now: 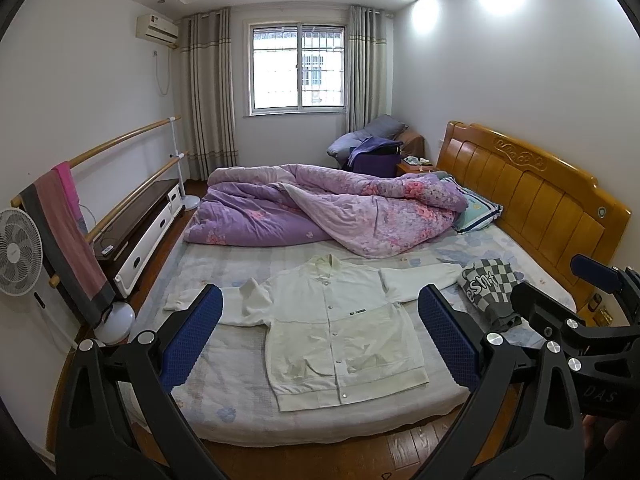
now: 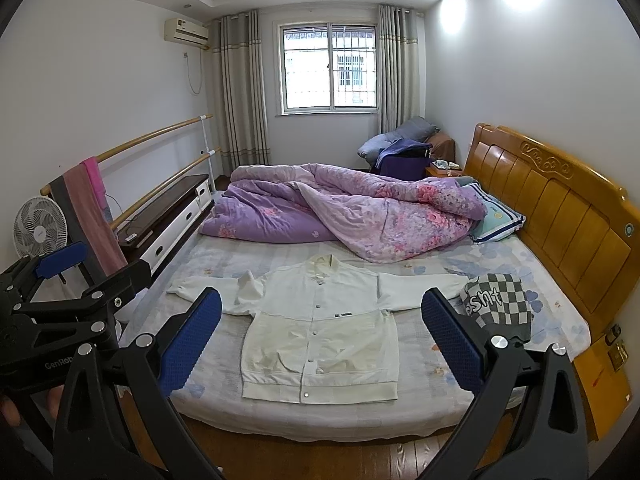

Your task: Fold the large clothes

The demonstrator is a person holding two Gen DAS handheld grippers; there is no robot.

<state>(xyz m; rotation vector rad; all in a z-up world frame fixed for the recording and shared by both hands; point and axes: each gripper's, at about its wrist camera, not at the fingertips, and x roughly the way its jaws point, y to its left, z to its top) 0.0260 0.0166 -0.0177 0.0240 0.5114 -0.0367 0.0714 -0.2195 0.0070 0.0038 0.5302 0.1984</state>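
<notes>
Cream knit jacket [image 1: 336, 328], spread face-up and buttoned on the bed [image 1: 224, 408] below the purple quilt [image 1: 320, 212]; likely soft, light, limp, best pinched at hem corners or sleeve cuffs, one sleeve already kinked. Left claw [image 1: 320, 344] and right claw [image 2: 322, 342] both gaping wide, empty, held well short of jacket, centred before it; checkered garment [image 2: 500, 304] just beside right sleeve.

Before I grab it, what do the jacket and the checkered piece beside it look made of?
Jacket: cream cotton-like knit, matte, ribbed hem, metal-looking snaps; lies limp and creased. Checkered piece: thicker knit, probably a sweater; woven-in checks and lettering. Fibre unclear for both.
</notes>
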